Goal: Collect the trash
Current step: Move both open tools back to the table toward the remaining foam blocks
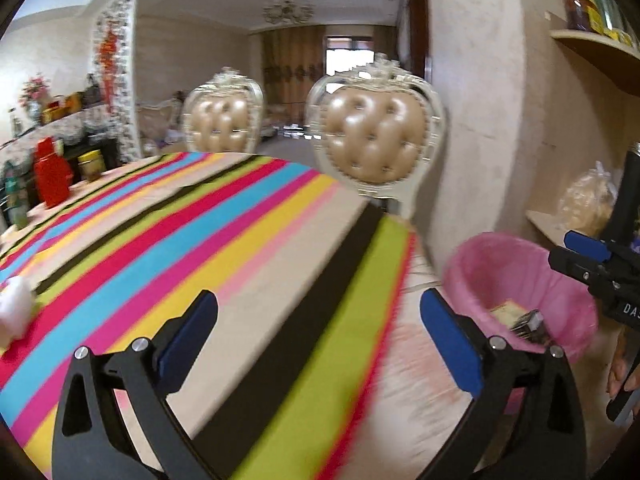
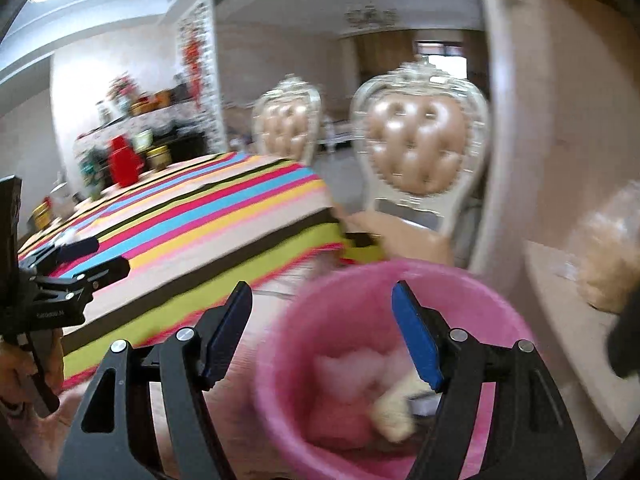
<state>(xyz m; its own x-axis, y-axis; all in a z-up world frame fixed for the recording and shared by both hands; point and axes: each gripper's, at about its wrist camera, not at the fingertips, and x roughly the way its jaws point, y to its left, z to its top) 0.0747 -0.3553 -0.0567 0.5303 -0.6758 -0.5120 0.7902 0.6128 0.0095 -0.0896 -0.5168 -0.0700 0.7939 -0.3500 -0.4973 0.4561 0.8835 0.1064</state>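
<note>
While both views are smeared by motion blur, the left tongs [image 1: 318, 334] can be read as spread wide, blue-padded fingers [image 1: 188, 336] far apart with nothing between them, poised above the rainbow-striped cloth on the worktop [image 1: 224, 216]. A crumpled white tissue wad [image 1: 14, 312] lies on the cloth at the far left edge of the left wrist view, well apart from those tongs.

Right tongs [image 2: 322, 334]: released, about half spread, empty, hanging over the near rim of the round bin lined with a pink plastic bag [image 2: 352, 288]. No pad touches the liner as far as the blur allows. The bin stands beside the worktop's corner, below two cream tufted chairs [image 2: 420, 152]. Inside it: pale crumpled paper and a yellowish scrap [image 2: 394, 412], shapes unclear. The left view shows a flat tan card and a dark packet [image 1: 528, 324] there.
</note>
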